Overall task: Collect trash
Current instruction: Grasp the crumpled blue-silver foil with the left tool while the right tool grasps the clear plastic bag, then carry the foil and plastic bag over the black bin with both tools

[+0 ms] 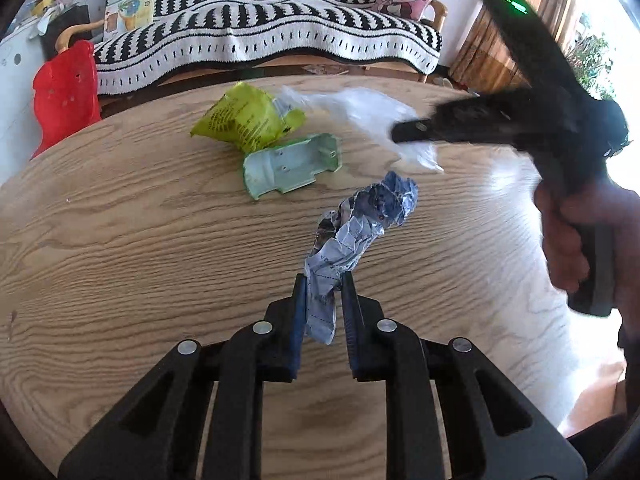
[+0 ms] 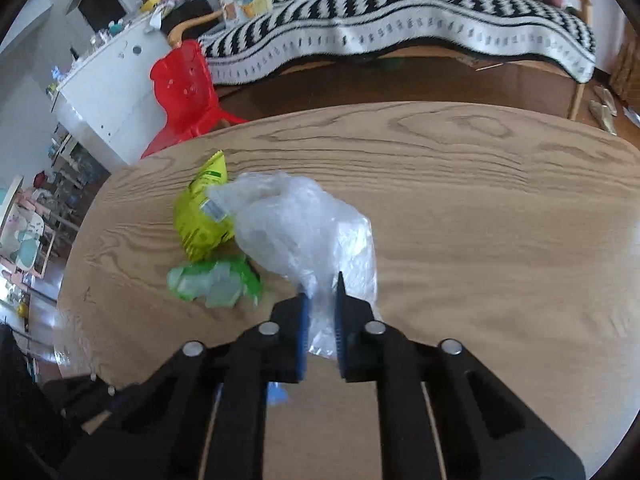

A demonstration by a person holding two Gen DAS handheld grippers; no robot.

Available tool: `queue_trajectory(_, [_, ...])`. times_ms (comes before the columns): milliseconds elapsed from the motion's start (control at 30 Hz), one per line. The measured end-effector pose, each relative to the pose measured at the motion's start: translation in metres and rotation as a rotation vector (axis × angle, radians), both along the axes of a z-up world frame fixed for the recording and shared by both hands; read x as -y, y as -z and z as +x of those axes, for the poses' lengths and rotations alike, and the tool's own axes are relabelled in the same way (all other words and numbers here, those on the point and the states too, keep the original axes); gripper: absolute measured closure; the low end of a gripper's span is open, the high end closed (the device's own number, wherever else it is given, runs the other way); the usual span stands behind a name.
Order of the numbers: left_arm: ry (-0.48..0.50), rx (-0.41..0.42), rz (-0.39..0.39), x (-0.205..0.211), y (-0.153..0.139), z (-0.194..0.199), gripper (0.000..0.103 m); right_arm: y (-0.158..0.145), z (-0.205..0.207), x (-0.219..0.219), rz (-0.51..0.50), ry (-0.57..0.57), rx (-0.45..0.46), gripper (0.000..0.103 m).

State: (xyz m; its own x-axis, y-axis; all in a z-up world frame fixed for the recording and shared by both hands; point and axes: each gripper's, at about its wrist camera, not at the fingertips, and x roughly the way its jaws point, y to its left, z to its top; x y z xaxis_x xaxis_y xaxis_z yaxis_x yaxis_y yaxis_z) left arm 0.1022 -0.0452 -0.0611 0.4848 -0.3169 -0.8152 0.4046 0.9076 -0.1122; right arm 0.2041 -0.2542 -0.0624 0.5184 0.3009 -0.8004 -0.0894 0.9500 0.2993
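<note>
— What has the left gripper (image 1: pixel 323 280) got?

— Its jaws are clamped on the near end of a crumpled paper wad (image 1: pixel 360 232), blue-grey and printed; the rest of the wad sticks out ahead over the wooden table (image 1: pixel 120 240).

— And the right gripper (image 2: pixel 320 284)?

— Pinched tight on a clear plastic bag (image 2: pixel 296 224) — the film bunches between the blue pads and billows out beyond them. From the left wrist view, the same bag (image 1: pixel 360 116) trails from that gripper's tip, with a hand (image 1: pixel 580 232) wrapped round the handle.

— What lies past them on the table?

— A yellow-green snack wrapper (image 1: pixel 244 120), and just beside it a pale green plastic shell (image 1: pixel 292 164), hollow side up. The bag overlaps the wrapper's edge in the right wrist view.

— Further out?

— A red plastic chair (image 2: pixel 184 88) off the table's far left, and a sofa under a black-and-white striped throw (image 1: pixel 260 32).
</note>
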Motion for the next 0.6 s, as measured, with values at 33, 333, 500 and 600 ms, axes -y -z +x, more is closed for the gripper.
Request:
queue_trajectory(33, [0.005, 0.007, -0.006, 0.004, -0.004, -0.004, 0.086, -0.005, -0.013, 0.007, -0.004, 0.015, 0.011, 0.094])
queue_trajectory(333, [0.148, 0.043, -0.069, 0.092, -0.038, -0.057, 0.086, -0.051, -0.191, 0.134, -0.063, 0.289, 0.084, 0.094])
queue_trajectory(500, [0.282, 0.06, -0.089, 0.172, -0.045, -0.099, 0.087, -0.048, -0.296, 0.214, -0.117, 0.48, 0.09, 0.094])
queue_trajectory(600, [0.368, 0.059, -0.103, 0.224, -0.045, -0.127, 0.086, -0.036, -0.356, 0.26, -0.139, 0.615, 0.077, 0.094])
